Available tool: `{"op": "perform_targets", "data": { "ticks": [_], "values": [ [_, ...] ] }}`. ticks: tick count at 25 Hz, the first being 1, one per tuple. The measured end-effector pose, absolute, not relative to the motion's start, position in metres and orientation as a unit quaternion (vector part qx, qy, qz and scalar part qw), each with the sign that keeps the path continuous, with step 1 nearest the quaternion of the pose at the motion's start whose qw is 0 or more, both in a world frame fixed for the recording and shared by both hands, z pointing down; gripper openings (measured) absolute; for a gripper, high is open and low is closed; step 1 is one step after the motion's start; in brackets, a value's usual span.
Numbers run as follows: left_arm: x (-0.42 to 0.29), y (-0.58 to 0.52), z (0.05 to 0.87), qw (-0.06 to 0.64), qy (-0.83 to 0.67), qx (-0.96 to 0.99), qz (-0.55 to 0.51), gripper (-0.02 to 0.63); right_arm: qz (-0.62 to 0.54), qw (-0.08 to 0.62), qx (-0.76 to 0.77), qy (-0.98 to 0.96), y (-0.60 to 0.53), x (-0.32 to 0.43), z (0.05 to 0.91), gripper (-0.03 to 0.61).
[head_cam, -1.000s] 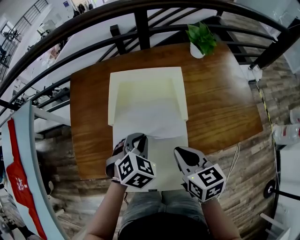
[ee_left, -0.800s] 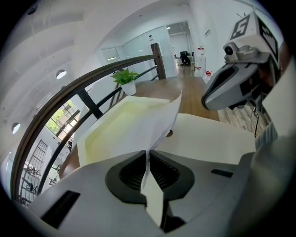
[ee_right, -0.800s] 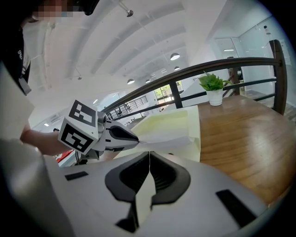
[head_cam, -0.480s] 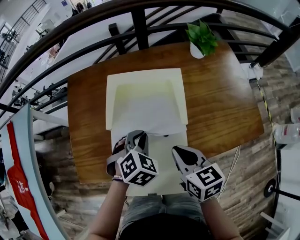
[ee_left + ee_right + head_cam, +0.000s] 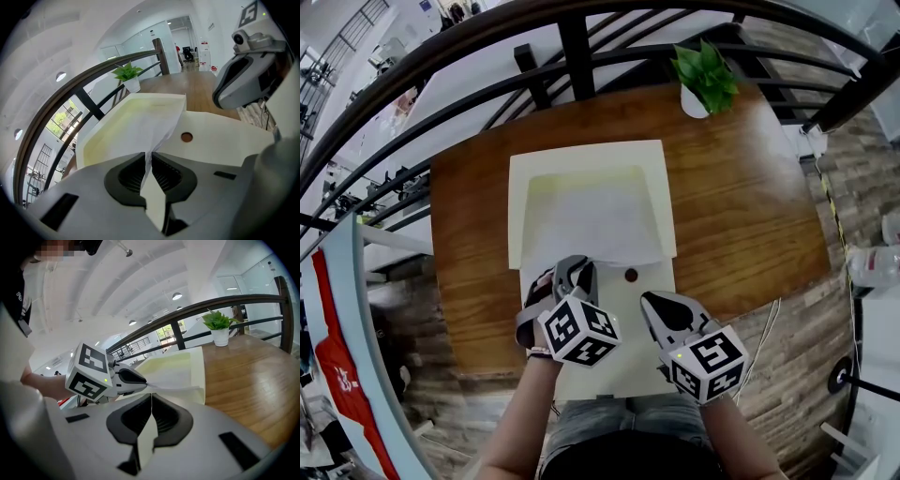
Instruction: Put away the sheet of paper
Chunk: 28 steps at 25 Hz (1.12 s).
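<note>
A white sheet of paper (image 5: 595, 220) lies mostly inside an open cream folder (image 5: 517, 187) on the wooden table (image 5: 741, 187). My left gripper (image 5: 572, 268) is shut on the sheet's near edge, and the paper (image 5: 140, 131) runs up from between the jaws into the folder's mouth. The folder's flap (image 5: 623, 361) lies open toward me, and a brown snap button (image 5: 630, 275) shows on it. My right gripper (image 5: 654, 302) hovers shut just above the flap, right of the left one, and nothing shows between its fingers (image 5: 151, 404).
A potted green plant (image 5: 703, 80) stands at the table's far right corner. A dark railing (image 5: 581, 47) curves behind the table. Bare wood lies right of the folder. A wood-plank floor lies beyond the table's right edge.
My left gripper has pushed forward a little with the sheet, which sits deeper in the folder. The brown snap button on the flap has come into view. The right gripper has barely shifted.
</note>
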State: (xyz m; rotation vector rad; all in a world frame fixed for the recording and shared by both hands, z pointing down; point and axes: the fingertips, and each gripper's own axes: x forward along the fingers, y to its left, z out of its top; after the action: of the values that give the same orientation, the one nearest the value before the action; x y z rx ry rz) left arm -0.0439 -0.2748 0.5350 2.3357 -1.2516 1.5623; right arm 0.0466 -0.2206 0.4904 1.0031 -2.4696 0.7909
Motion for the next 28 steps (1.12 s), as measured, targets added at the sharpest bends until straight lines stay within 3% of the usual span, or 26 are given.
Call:
{"op": "perform_targets", "data": {
  "ticks": [28],
  "values": [
    [-0.055,-0.317,0.563,0.042,-0.424,0.740,0.520,0.035,0.290,0.184,0.352,-0.871,-0.221,0.046,0.493,0.028]
  ]
}}
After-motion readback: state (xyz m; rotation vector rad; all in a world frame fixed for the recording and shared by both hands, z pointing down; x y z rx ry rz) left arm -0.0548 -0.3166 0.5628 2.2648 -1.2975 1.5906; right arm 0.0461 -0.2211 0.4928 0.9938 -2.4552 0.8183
